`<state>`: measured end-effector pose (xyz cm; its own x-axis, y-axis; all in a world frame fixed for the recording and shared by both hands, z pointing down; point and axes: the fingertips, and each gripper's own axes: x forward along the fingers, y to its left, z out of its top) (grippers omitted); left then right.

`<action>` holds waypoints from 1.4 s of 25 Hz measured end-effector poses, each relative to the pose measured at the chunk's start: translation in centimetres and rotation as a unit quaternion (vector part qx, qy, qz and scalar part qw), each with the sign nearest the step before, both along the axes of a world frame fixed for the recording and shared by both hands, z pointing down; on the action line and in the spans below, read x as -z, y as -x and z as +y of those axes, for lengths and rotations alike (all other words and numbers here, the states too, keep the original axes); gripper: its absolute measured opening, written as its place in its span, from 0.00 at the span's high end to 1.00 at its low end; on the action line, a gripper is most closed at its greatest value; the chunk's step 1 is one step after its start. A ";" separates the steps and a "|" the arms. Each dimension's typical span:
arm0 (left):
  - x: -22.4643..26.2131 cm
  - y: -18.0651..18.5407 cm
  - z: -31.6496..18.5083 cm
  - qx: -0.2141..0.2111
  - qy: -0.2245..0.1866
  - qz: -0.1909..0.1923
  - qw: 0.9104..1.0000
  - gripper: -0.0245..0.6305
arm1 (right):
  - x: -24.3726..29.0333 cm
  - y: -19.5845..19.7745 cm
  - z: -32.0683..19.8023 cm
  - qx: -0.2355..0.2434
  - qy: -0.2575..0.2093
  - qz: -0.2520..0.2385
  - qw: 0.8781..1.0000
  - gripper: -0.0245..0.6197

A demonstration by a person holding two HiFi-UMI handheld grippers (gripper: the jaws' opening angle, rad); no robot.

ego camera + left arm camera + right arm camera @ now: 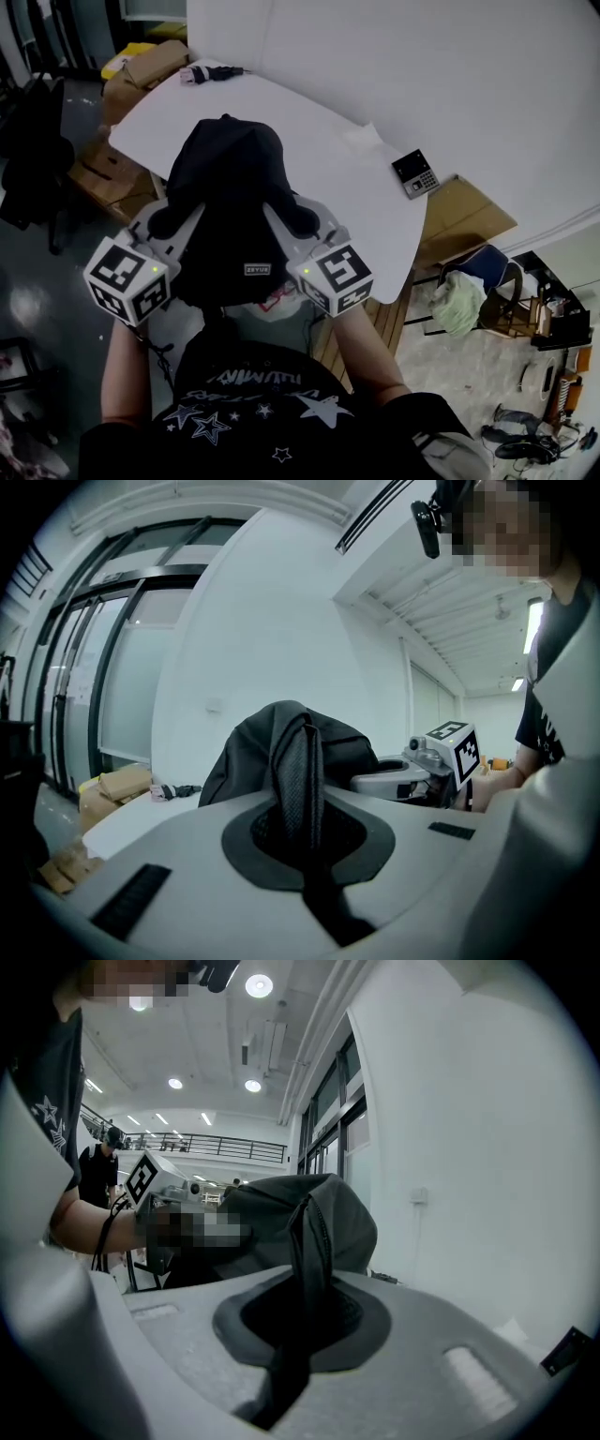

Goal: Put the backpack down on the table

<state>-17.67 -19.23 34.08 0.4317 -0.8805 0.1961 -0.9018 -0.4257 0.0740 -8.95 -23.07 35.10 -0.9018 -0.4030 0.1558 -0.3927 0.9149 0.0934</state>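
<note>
A black backpack (225, 202) hangs in the air between my two grippers, over the near edge of the white table (300, 141). My left gripper (161, 221) is shut on a black shoulder strap (300, 771) at the bag's left side. My right gripper (302, 221) is shut on the other strap (309, 1241) at its right side. In the left gripper view the backpack (281, 747) bulges just beyond the jaws, and the right gripper (412, 772) shows past it. In the right gripper view the backpack (300, 1218) fills the middle, and the left gripper's marker cube (150, 1177) shows at the left.
On the table lie a small black calculator-like device (415, 172) at the right edge, a crumpled bit of white paper (361, 139) and a small bundle with a cable (208, 73) at the far end. Cardboard boxes (141, 70) stand left of the table. A chair with cloth (469, 291) is at the right.
</note>
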 end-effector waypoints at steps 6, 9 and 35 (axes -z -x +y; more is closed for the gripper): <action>2.7 3.1 -3.8 -0.039 -0.016 0.014 0.999 0.95 | 2.9 2.9 -3.3 -0.024 -0.020 -0.016 0.999 0.94; 4.0 4.8 -6.1 -0.050 -0.034 0.027 0.998 0.95 | 4.6 4.3 -5.5 -0.040 -0.044 -0.021 0.998 0.94; 2.9 17.6 -28.5 -0.096 -0.065 0.044 0.992 0.95 | 4.4 16.6 -26.2 -0.155 -0.094 0.002 0.983 0.94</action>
